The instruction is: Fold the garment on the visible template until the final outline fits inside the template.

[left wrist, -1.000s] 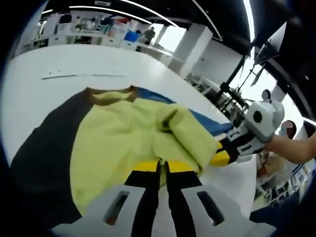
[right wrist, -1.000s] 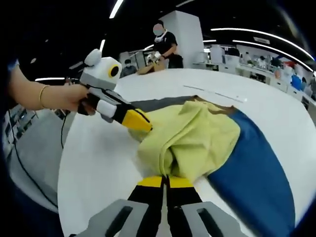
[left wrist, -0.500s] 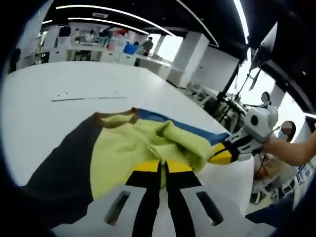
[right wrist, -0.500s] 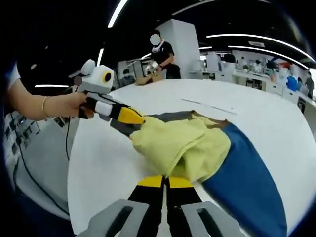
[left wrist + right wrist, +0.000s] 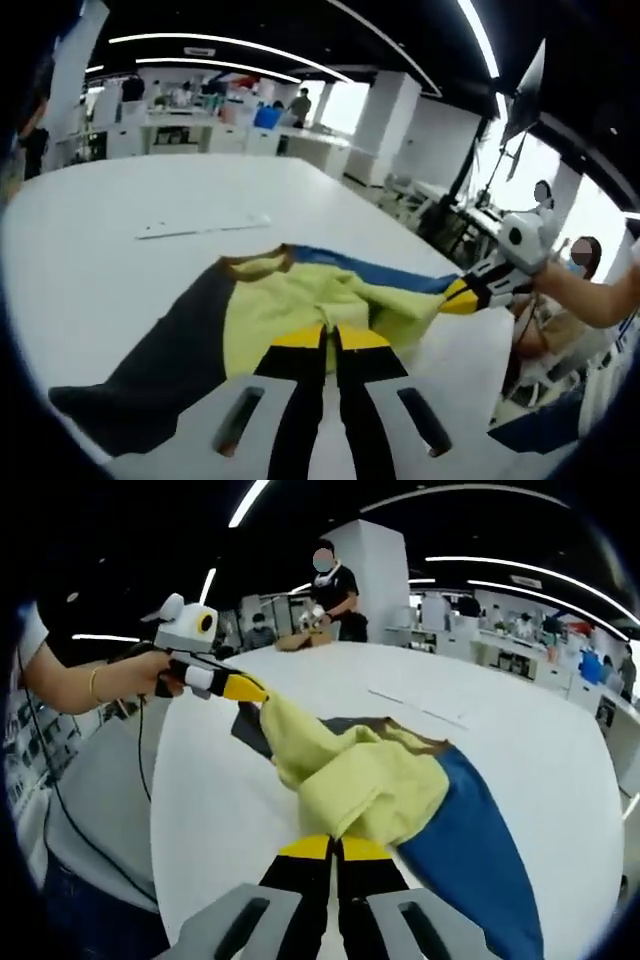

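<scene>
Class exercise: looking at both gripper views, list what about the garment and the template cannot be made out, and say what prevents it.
- Template outline: covered by the yellow garment in both views.
- Garment's near hem: behind the left hand-held gripper in its own view, and behind the right hand-held gripper in its own view.
- Strip on the table, left gripper view: too small to identify.

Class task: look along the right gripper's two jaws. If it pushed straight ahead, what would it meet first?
The right gripper is shut on the bunched yellow fabric garment, so it would press straight into that cloth. Depth beyond the folds is unclear.
</scene>
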Motion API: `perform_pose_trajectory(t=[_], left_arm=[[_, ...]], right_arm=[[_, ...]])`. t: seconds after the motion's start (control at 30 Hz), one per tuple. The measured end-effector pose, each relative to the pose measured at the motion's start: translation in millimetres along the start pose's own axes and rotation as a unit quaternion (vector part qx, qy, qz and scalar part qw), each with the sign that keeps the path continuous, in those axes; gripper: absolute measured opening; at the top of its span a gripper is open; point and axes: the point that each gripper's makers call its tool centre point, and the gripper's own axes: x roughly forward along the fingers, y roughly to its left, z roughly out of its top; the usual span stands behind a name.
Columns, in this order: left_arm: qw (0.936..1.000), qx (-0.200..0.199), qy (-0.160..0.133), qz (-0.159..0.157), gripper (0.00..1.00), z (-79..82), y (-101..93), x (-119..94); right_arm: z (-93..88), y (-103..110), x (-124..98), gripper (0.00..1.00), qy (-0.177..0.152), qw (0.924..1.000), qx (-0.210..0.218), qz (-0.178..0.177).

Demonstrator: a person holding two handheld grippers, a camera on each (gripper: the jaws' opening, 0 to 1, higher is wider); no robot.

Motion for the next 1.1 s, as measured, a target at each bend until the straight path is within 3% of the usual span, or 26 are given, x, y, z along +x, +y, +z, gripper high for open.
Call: perform_pose_trajectory(t=[0.3,0.5,0.8,1.1], left_arm=[[0.9998,0.005,-0.014,0.016,0.01,6.8,-0.3,-41],[0.9995,0.003,-0.015,0.028,0.01,-1.6,2.1,-68],[0.9987,-0.001,0.004,0.05,0.01,-32.1,7.2,-101],[0.9972,-0.03,0.02,0.066,0.01,-67.6,2.6,-125]], right_arm=[[3.6,2,-17,0.0,0.004,0.9999,-0.006,-0.015],[-0.9,9,-25,0.0,0.012,0.9997,-0.009,-0.021],[-18.9,16,-34,0.0,0.031,0.9987,-0.007,-0.039],[-40.2,35,-40,0.0,0.046,0.9985,-0.001,-0.029]])
